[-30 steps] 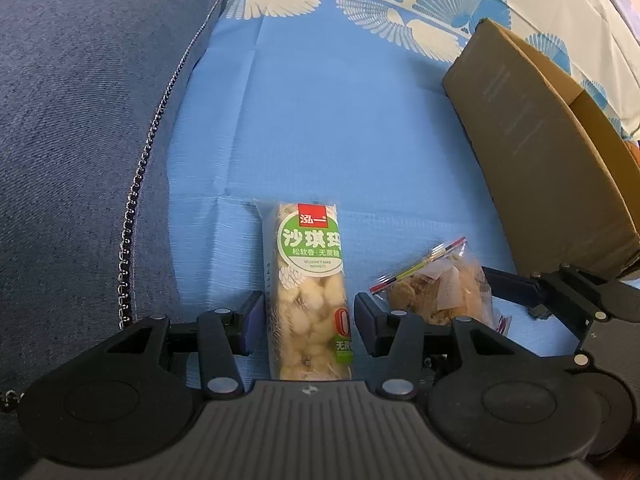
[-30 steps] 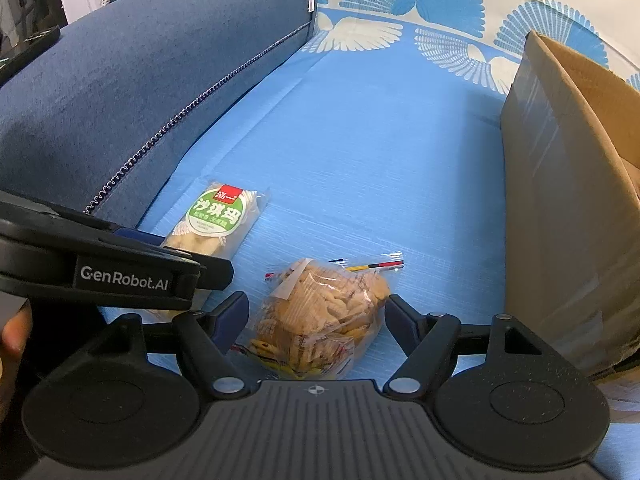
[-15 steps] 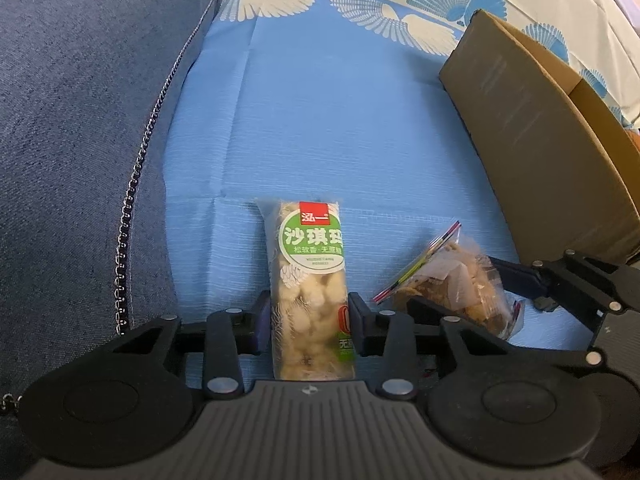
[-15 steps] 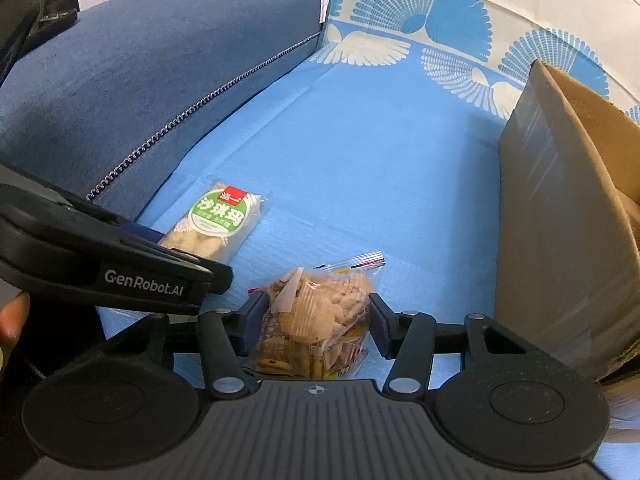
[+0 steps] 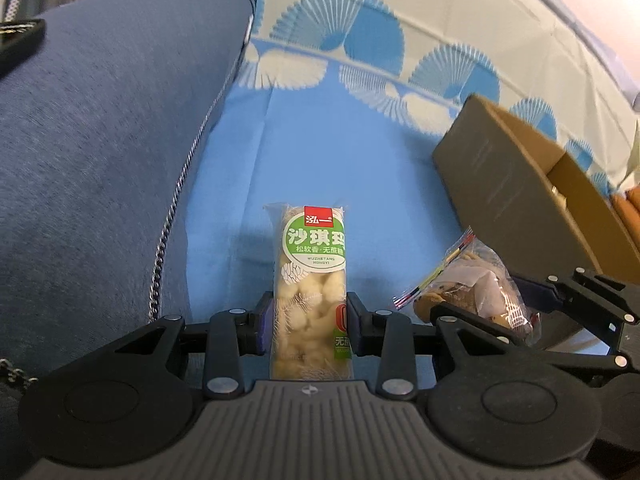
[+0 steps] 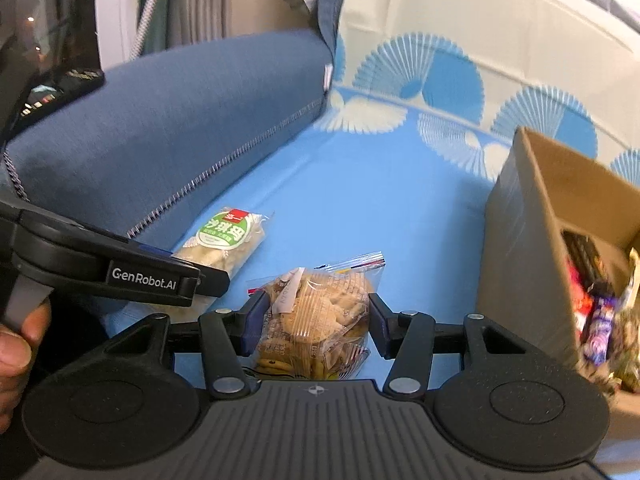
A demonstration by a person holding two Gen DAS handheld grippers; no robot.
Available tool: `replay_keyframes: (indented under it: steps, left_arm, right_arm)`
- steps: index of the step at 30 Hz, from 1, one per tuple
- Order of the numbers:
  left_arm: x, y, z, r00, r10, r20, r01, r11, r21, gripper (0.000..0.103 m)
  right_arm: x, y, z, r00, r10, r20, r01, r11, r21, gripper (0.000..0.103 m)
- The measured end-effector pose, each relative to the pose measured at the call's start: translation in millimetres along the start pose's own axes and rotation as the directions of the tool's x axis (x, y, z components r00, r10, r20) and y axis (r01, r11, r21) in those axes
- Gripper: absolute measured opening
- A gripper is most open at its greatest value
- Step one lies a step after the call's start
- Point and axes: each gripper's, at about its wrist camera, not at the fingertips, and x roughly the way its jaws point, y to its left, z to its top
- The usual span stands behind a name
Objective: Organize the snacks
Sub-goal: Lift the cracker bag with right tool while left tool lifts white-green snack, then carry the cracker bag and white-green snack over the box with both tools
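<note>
L gripper (image 5: 310,322) is clamped on the green-label snack bar (image 5: 312,280), pads pressing both long sides, pack pointing straight ahead above the blue sheet (image 5: 340,168). R gripper (image 6: 314,322) is clamped on the clear cracker bag (image 6: 316,316) (crinkled, sealed end away from the camera), w/ the cardboard box (image 6: 516,248) just to its right, already holding several wrapped snacks (image 6: 596,320). Dark blue cushion (image 5: 100,152) runs along the left edge.
</note>
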Motion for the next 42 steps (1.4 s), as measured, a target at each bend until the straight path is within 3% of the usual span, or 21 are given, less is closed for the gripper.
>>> replay_keyframes:
  steps: [15,20,27,35,42]
  left_arm:
    - [-20,6,2,0.997,0.010,0.076,-0.003,0.996,-0.093,0.040]
    - [-30,19,6,0.998,0.019,0.053,-0.007,0.974,-0.225,0.040]
    - [-40,-1,32,0.997,0.042,0.071,-0.022,0.966,-0.258,0.040]
    - [-37,-63,85,0.989,0.003,0.145,0.031,0.973,-0.228,0.040]
    - [-29,-144,127,0.971,-0.099,0.217,0.135,0.978,-0.157,0.040]
  right_arm:
    - [-28,-12,4,0.982,0.099,0.163,-0.097,0.995,-0.021,0.054]
    - [-46,-23,14,0.961,0.129,0.243,-0.130,0.991,-0.011,0.054]
    - [-65,-52,33,0.927,0.134,0.351,-0.166,0.984,0.063,0.055]
    - [-80,-102,44,0.903,0.042,0.429,-0.160,0.957,0.243,0.055]
    - [-92,-165,39,0.885,-0.175,0.431,-0.036,0.898,0.439,0.055]
